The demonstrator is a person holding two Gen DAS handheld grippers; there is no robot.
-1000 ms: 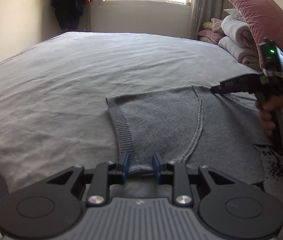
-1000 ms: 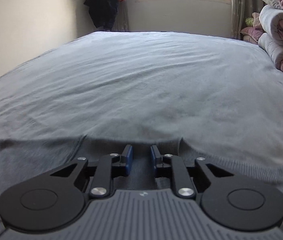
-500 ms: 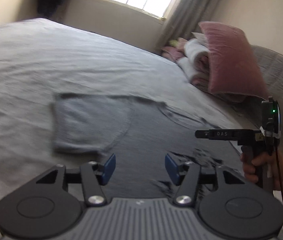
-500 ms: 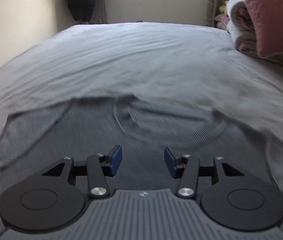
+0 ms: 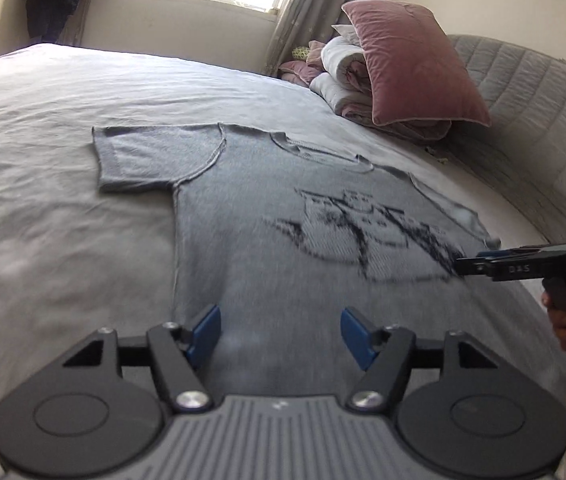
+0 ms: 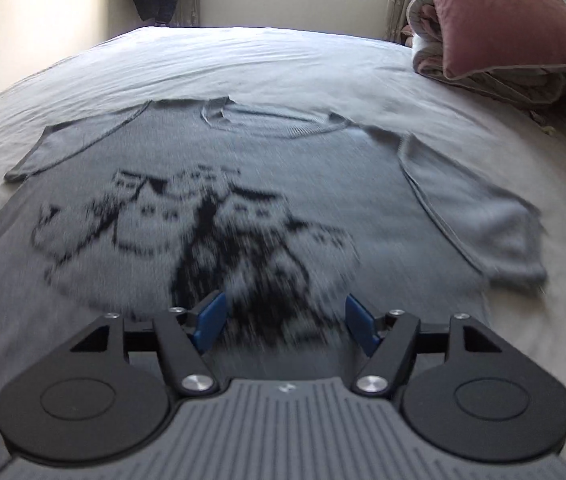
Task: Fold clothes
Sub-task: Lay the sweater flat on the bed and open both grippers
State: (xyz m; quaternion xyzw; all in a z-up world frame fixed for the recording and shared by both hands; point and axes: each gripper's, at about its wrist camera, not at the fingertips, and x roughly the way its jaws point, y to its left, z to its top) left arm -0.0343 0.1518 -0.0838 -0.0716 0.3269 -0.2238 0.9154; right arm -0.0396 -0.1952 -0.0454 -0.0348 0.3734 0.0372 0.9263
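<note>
One soft, limp grey knit sweater (image 6: 243, 200) is spread flat across the frame's middle; both the left gripper (image 5: 279, 334) and right gripper (image 6: 285, 322) are held wide, empty. Sleeve edges should be pinched.

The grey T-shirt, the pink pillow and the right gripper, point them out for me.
grey T-shirt (image 6: 363, 200): right wrist view, chest.
pink pillow (image 5: 415, 64): left wrist view, front face.
right gripper (image 6: 285, 322): right wrist view, between fingertips.
</note>
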